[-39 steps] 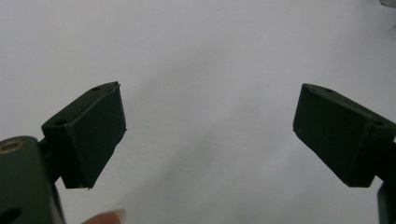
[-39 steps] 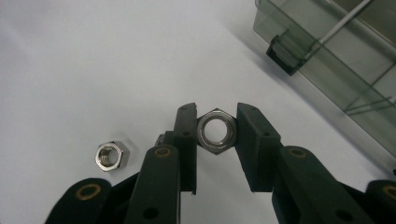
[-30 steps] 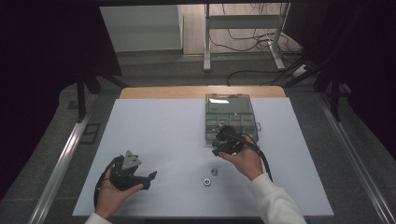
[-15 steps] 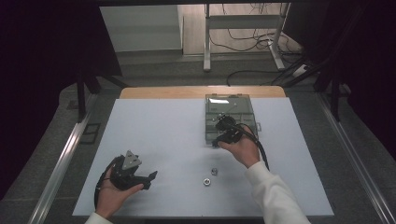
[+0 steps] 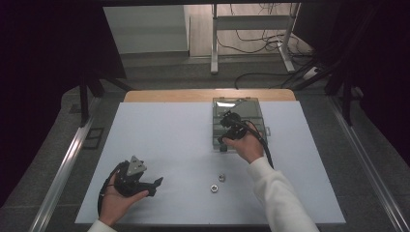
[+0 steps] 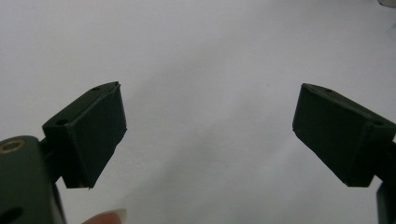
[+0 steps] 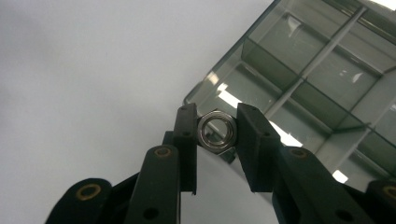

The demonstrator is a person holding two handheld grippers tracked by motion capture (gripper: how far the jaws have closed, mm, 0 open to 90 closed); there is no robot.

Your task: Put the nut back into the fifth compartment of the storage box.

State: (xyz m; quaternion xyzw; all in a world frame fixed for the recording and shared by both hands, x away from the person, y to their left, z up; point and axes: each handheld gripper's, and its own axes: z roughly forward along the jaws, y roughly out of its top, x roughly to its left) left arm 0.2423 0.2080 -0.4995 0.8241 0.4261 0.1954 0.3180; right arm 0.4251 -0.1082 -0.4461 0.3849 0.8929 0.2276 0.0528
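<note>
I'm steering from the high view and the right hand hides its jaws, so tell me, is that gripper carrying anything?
Observer: Yes. In the right gripper view the right gripper is shut on a hex nut, clamped by its flats between the two jaws.
Operator: Where is it relative to the box?
Observer: The nut hangs by the near corner of the clear compartment box; I cannot tell if it is past the rim.
Operator: And the left gripper?
Observer: The left gripper has its jaws wide apart with nothing between them, over bare white table.
</note>
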